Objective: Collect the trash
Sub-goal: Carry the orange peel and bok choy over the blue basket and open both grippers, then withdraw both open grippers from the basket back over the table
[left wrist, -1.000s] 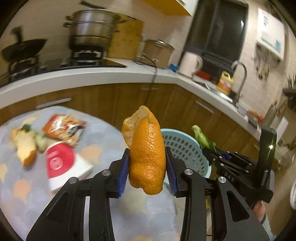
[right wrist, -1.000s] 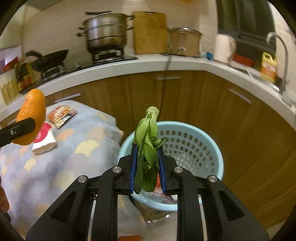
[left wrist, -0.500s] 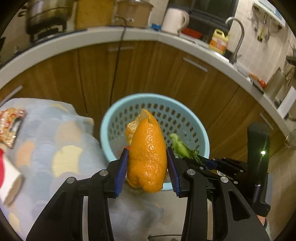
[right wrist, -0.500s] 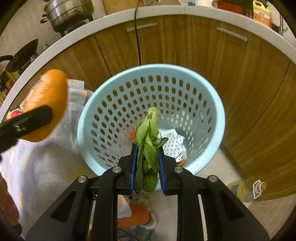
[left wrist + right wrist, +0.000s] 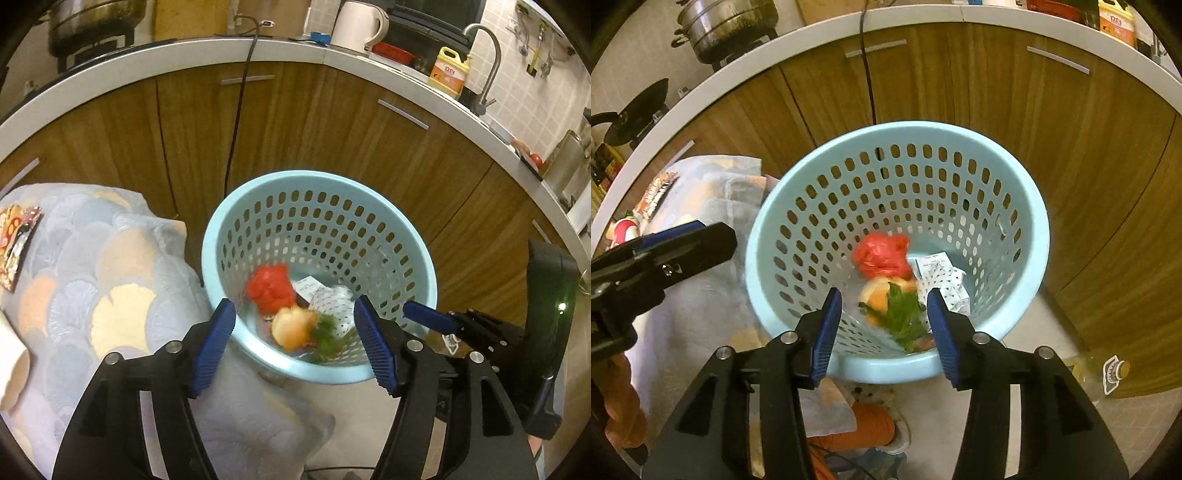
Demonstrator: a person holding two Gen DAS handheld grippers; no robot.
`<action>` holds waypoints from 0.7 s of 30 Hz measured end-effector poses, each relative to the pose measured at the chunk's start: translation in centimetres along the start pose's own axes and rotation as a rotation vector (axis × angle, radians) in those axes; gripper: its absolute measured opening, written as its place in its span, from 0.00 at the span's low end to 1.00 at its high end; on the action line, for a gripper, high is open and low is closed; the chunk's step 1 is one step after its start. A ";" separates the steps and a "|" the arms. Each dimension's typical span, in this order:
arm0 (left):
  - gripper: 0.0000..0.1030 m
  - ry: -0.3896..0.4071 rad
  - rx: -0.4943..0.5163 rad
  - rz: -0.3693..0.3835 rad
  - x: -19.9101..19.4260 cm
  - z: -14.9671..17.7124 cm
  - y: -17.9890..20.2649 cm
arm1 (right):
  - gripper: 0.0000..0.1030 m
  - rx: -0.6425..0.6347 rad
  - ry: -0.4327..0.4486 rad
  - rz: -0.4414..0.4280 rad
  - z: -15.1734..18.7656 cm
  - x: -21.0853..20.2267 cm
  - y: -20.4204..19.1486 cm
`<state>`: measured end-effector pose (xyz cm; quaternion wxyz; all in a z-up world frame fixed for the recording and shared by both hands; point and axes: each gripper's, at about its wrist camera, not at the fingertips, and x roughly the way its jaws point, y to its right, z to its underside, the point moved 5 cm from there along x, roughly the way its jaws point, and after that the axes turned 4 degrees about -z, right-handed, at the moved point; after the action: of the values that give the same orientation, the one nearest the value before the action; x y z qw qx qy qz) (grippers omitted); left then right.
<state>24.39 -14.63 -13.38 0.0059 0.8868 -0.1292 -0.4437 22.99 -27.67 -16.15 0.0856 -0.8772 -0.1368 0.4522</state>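
The left gripper (image 5: pixel 295 343) has its jaws spread wide with nothing between them, and the right gripper (image 5: pixel 882 325) is likewise wide apart and empty. Just below and ahead of both sets of blue pads sits the pale blue basket (image 5: pixel 424 258), its near rim passing under the fingertips. Inside it, seen between the jaws, lie the orange peel (image 5: pixel 291 326) and the green leaf (image 5: pixel 903 314) (both blurred), touching each other near the bottom. Just beyond them are a red crumpled wrapper (image 5: pixel 882 254) and a white dotted paper (image 5: pixel 942 280). Left of the left gripper, a patterned cloth (image 5: pixel 92 277) covers a table, butting against the basket's side, with a snack packet (image 5: pixel 16 243) at its far left edge. Beyond the basket stand brown cabinets (image 5: pixel 314 122) under a white counter (image 5: pixel 184 55), where a pot (image 5: pixel 727 22) and a kettle (image 5: pixel 360 24) rest.
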 end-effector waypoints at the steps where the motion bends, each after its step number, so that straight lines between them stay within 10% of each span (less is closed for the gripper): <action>1: 0.63 0.004 -0.003 -0.002 -0.1 0.0 0.0 | 0.43 -0.007 0.005 0.003 -0.1 -0.2 -0.2; 21: 0.63 0.222 -0.146 -0.033 -11.2 0.8 -7.2 | 0.43 -0.215 0.120 -0.097 -1.0 -4.9 -10.6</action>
<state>18.91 -5.00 -5.97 0.0773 0.9297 -0.0804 -0.3509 19.43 -19.23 -8.92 0.0210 -0.8992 -0.2213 0.3768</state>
